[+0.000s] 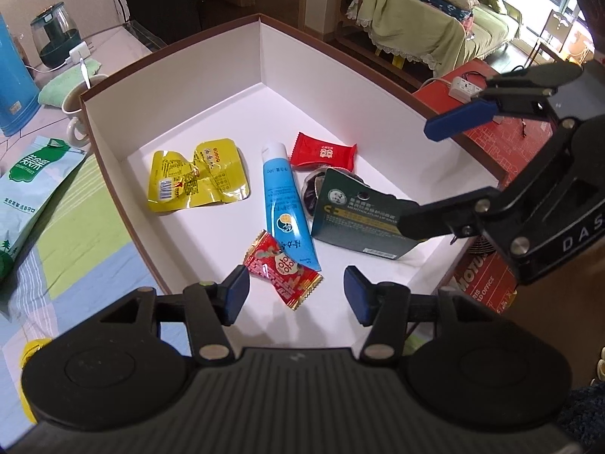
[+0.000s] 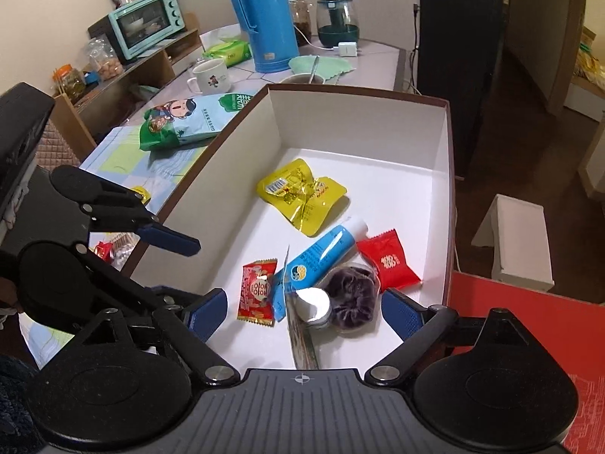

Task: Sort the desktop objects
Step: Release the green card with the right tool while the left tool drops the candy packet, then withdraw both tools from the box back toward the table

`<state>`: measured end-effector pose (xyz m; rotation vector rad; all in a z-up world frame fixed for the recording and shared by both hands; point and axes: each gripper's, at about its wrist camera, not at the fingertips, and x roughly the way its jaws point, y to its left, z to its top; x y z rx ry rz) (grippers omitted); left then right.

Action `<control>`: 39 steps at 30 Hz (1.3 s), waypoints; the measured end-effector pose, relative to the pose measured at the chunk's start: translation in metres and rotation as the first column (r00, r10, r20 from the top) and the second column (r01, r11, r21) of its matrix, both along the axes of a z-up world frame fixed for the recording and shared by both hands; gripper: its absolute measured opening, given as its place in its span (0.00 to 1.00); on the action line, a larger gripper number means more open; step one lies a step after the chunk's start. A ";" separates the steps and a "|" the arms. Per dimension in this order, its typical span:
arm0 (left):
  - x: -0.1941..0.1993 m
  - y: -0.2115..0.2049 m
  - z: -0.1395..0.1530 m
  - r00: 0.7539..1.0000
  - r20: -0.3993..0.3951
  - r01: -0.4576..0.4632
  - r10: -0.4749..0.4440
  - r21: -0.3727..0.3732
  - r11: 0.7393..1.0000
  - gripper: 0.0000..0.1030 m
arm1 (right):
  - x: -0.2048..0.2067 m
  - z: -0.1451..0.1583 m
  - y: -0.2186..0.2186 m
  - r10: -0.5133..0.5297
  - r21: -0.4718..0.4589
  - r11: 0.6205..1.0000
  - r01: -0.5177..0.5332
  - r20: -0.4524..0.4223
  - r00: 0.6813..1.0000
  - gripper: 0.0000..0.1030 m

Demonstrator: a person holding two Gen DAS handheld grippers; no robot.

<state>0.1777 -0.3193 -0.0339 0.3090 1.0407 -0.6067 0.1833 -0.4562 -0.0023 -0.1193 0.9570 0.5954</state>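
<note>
Both grippers, left [image 1: 297, 293] and right [image 2: 304, 312], we held spread over the box [image 1: 261, 49], green card [image 1: 359, 215] at 3 o'clock of the tube [image 1: 285, 204].

White-lined box [image 1: 302, 87], brown rim, open-topped. In it we see a crumpled yellow packet [image 1: 196, 179], a blue tube [image 1: 285, 204] lying flat beside it, two red candies [image 1: 323, 151] [image 1: 281, 268], a dark purple scrunchie [image 2: 351, 297], and a green card [image 1: 363, 213] standing tilted.
</note>
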 end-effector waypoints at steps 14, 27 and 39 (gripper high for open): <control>-0.023 0.020 0.025 0.999 0.054 0.005 -0.003 -0.038 0.999 0.56 | -0.029 0.022 -0.001 -0.108 0.044 0.993 0.107 0.028 0.994 0.89; -0.048 0.059 0.033 0.997 0.071 0.015 -0.011 -0.060 0.998 0.58 | -0.057 0.032 0.029 -0.174 0.044 0.984 0.172 0.037 0.984 0.89; -0.071 0.121 0.032 0.998 0.067 -0.014 0.018 -0.064 0.998 0.61 | -0.082 0.037 0.078 -0.210 0.046 0.977 0.207 0.060 0.976 0.89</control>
